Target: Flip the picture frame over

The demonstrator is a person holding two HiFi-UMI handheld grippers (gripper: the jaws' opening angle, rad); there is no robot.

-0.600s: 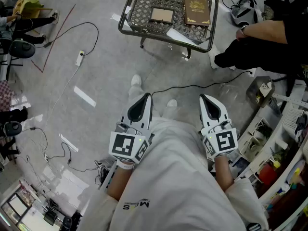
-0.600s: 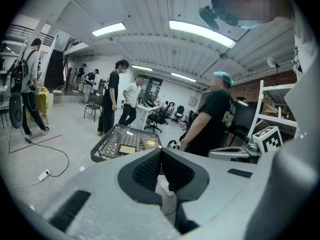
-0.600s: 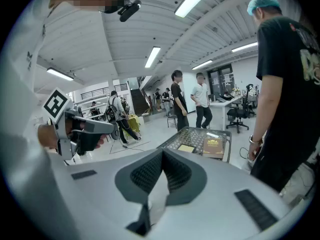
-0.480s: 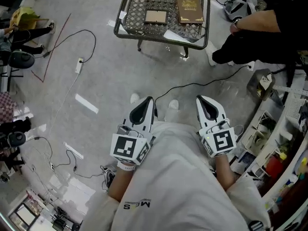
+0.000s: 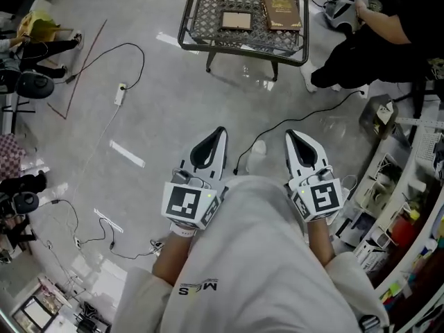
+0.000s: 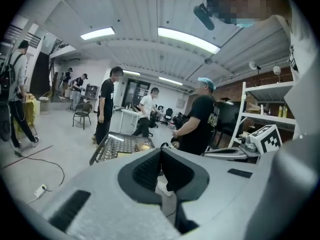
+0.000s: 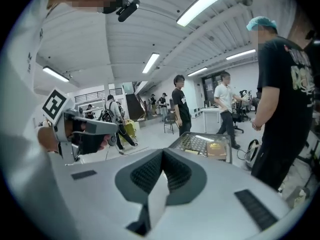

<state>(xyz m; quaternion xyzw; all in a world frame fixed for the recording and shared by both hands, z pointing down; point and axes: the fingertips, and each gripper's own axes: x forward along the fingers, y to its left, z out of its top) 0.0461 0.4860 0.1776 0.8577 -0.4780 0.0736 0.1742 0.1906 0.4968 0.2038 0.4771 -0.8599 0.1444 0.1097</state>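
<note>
Head view looks steeply down; both gripper views face forward, sharing the far mesh table (image 5: 208, 9).

Both grippers were held level with each other ahead of the body, jaws closed.
The white-and-black plastic left gripper (image 5: 220, 132) and the matching right gripper (image 5: 291, 134) pointed forward and slightly down, well apart. Each pair of jaws met at the tips with nothing between them. The bare left forearm (image 5: 168, 261) and right forearm (image 5: 318, 245) trailed behind.

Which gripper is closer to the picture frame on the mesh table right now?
Left, slightly. The left gripper is well short of the picture frame, almost in line with it; the right gripper is as far back but off to its right, facing the brown book.
</note>
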